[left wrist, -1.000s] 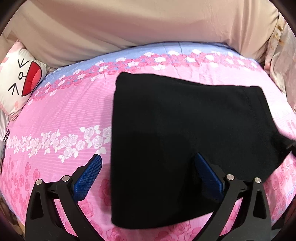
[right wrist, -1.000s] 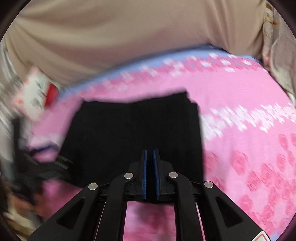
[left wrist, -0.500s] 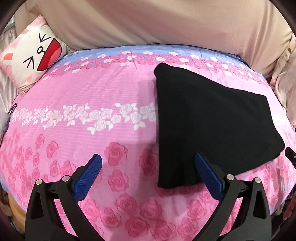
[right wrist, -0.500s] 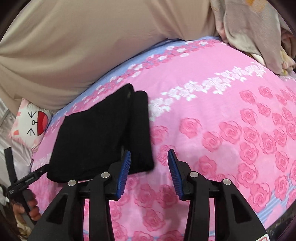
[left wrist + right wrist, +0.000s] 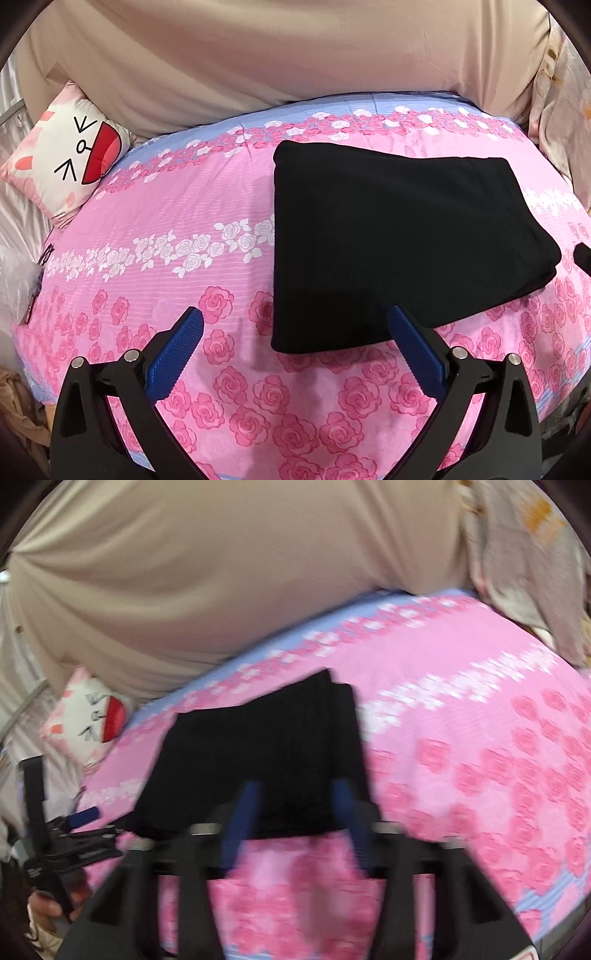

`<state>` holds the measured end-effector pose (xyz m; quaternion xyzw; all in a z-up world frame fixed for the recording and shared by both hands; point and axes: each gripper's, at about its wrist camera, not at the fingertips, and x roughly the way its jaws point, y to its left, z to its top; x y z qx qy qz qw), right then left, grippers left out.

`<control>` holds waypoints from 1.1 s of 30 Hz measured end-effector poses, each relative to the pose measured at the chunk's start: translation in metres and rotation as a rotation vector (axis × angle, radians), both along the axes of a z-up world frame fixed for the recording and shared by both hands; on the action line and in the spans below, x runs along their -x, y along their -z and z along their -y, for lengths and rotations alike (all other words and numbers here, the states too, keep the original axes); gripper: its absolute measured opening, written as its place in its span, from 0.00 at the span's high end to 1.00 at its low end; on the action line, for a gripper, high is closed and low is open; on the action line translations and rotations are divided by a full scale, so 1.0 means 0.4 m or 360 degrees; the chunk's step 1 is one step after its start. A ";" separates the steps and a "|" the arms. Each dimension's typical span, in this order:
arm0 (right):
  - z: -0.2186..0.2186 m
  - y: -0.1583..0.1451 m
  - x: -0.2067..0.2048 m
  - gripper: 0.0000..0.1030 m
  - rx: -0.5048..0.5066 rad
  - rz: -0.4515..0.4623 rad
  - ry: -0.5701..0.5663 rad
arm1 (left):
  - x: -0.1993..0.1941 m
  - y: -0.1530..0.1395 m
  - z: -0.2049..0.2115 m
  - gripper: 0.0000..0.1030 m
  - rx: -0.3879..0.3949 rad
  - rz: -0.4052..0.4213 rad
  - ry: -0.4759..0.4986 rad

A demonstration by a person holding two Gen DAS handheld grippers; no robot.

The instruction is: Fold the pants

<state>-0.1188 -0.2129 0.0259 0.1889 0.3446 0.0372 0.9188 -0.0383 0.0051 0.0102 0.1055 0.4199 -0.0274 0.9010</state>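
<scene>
The black pants (image 5: 399, 240) lie folded into a flat rectangle on the pink rose-print bed sheet (image 5: 166, 229). My left gripper (image 5: 295, 339) is open and empty, above the sheet at the near left corner of the pants. In the blurred right wrist view the pants (image 5: 266, 753) lie ahead and my right gripper (image 5: 295, 812) is open and empty near their front edge. The left gripper (image 5: 74, 830) also shows there at the far left, held in a hand.
A white cartoon-face cushion (image 5: 70, 158) leans at the back left of the bed. A beige drape (image 5: 295, 55) covers the wall behind. Patterned bedding (image 5: 524, 554) is piled at the back right. The bed's front edge (image 5: 332, 469) runs below the grippers.
My right gripper has opened, let go of the pants and pulled back; it is still moving. My left gripper, open throughout, has backed away from the pants toward the bed's front edge.
</scene>
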 end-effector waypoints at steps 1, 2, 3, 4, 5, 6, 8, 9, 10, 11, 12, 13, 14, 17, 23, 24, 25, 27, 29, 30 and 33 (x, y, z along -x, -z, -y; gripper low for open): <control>-0.023 0.003 -0.013 0.90 0.0021 -0.0006 -0.0030 | 0.000 0.002 0.002 0.05 -0.0006 -0.0006 -0.0004; -0.032 0.007 -0.022 0.90 0.0027 -0.0015 -0.0043 | 0.000 0.005 0.004 0.05 -0.0008 -0.0014 -0.0009; -0.043 0.011 -0.034 0.90 0.0023 -0.0029 -0.0067 | -0.001 0.006 0.003 0.05 -0.0006 -0.0021 -0.0006; -0.048 0.016 -0.045 0.90 0.0018 -0.0044 -0.0083 | -0.002 0.008 0.003 0.05 -0.0002 -0.0028 -0.0006; -0.045 0.022 -0.058 0.89 0.0028 -0.0053 -0.0061 | -0.004 0.008 0.003 0.05 0.0001 -0.0033 -0.0012; -0.042 0.030 -0.068 0.87 0.0058 -0.0078 -0.0038 | -0.007 0.009 0.000 0.05 0.0010 -0.0039 -0.0022; -0.022 0.063 -0.086 0.93 0.0108 -0.0161 0.0020 | -0.018 0.018 -0.009 0.05 0.0020 -0.0062 -0.0044; -0.013 0.080 -0.087 0.93 0.0074 -0.0181 0.0009 | -0.024 0.025 -0.013 0.05 0.0020 -0.0080 -0.0056; -0.005 0.093 -0.081 0.93 0.0020 -0.0174 0.0004 | -0.028 0.030 -0.017 0.05 0.0018 -0.0094 -0.0061; -0.002 0.097 -0.075 0.93 0.0005 -0.0162 0.0004 | -0.030 0.034 -0.019 0.05 0.0015 -0.0101 -0.0063; -0.002 0.100 -0.072 0.93 0.0000 -0.0158 0.0004 | -0.033 0.037 -0.023 0.05 0.0012 -0.0106 -0.0065; -0.003 0.099 -0.072 0.93 -0.0005 -0.0160 0.0012 | -0.034 0.038 -0.026 0.05 0.0020 -0.0104 -0.0062; -0.006 0.097 -0.075 0.93 -0.0009 -0.0168 0.0016 | -0.035 0.038 -0.030 0.05 0.0032 -0.0101 -0.0059; -0.011 0.074 -0.074 0.87 -0.0014 -0.0156 0.0010 | -0.037 0.035 -0.031 0.05 0.0053 -0.0077 -0.0031; 0.009 0.044 -0.050 0.84 -0.0089 -0.0078 0.0059 | -0.045 0.018 0.009 0.05 -0.0023 -0.0024 0.0043; 0.014 0.043 -0.048 0.84 -0.0083 -0.0077 0.0070 | -0.046 0.013 0.018 0.05 -0.0024 -0.0018 0.0055; 0.018 0.042 -0.049 0.84 -0.0086 -0.0078 0.0073 | -0.048 0.010 0.025 0.05 -0.0025 -0.0013 0.0055; 0.025 0.039 -0.047 0.84 -0.0097 -0.0075 0.0072 | -0.049 0.006 0.033 0.05 -0.0015 -0.0014 0.0057; 0.024 0.033 -0.045 0.82 -0.0088 -0.0057 0.0052 | -0.048 0.012 0.043 0.05 -0.0023 -0.0031 0.0057; 0.022 0.030 -0.045 0.82 -0.0093 -0.0053 0.0039 | -0.047 0.013 0.047 0.05 -0.0027 -0.0034 0.0061; 0.017 0.017 -0.046 0.82 -0.0095 -0.0025 0.0013 | -0.044 0.013 0.063 0.05 -0.0060 -0.0030 0.0072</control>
